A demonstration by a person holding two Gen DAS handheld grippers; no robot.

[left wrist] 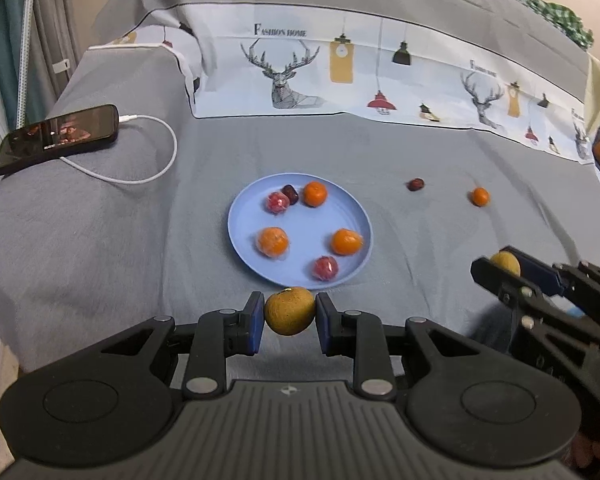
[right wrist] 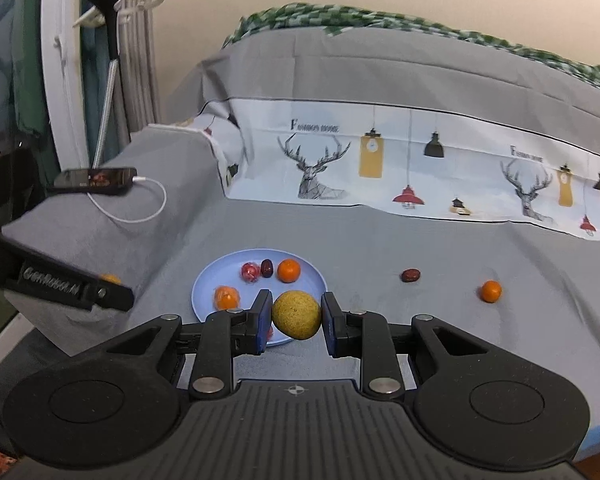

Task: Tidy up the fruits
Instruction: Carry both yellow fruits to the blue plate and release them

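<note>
A yellow-brown round fruit [left wrist: 289,311] is gripped by the left tongs [left wrist: 289,322]; another [right wrist: 296,314] by the right tongs [right wrist: 296,326], near the blue plate [left wrist: 240,220].

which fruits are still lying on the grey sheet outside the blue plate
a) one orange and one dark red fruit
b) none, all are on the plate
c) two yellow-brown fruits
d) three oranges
a: to the right of the blue plate, a small orange and a dark red fruit lie on the grey sheet; the two yellow-brown fruits are held in the grippers.
</note>
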